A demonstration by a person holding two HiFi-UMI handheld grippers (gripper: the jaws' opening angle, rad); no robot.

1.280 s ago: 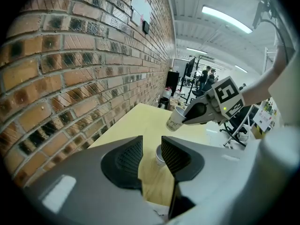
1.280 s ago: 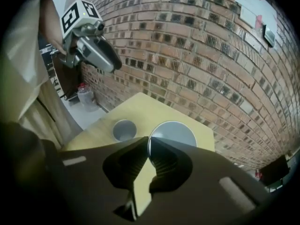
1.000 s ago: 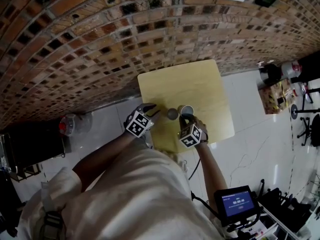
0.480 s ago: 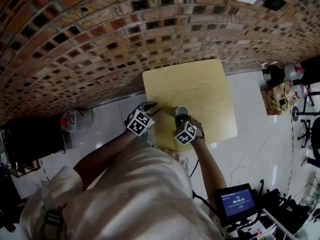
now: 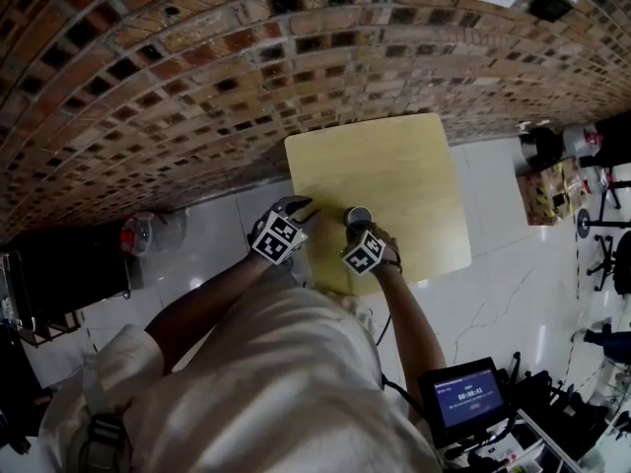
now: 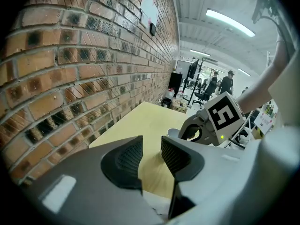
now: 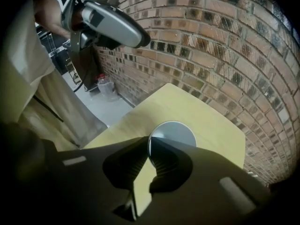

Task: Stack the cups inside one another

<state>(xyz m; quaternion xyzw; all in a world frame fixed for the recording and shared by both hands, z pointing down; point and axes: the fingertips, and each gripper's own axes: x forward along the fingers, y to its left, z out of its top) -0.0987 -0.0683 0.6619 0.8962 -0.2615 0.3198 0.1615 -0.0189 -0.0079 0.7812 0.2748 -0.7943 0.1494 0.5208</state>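
The right gripper is clamped on the near wall of a cup, one jaw inside the mouth and one outside, so the cup hangs from a thin pinch on its rim. In the head view that cup sits over the near part of the table, just ahead of the right gripper. Only one cup mouth shows, and I cannot tell whether a second cup stands beneath it. The main risk is that pinch: a one-sided hold lets the cup swing or tilt, and a tilted cup would likely catch its base on the rim of whatever it is meant to drop into, then push that one over instead of sliding inside. A slip in the pinch would drop the cup crooked. The left gripper stands with its jaws apart and nothing between them, just beside the cup in the head view but not touching it, so nothing steadies a lower cup against a nudge. The spot is also close to the table's near edge, and a toppled cup could roll off onto the floor. If the fit turns out tight, opening the jaws may lift the cup along with them.
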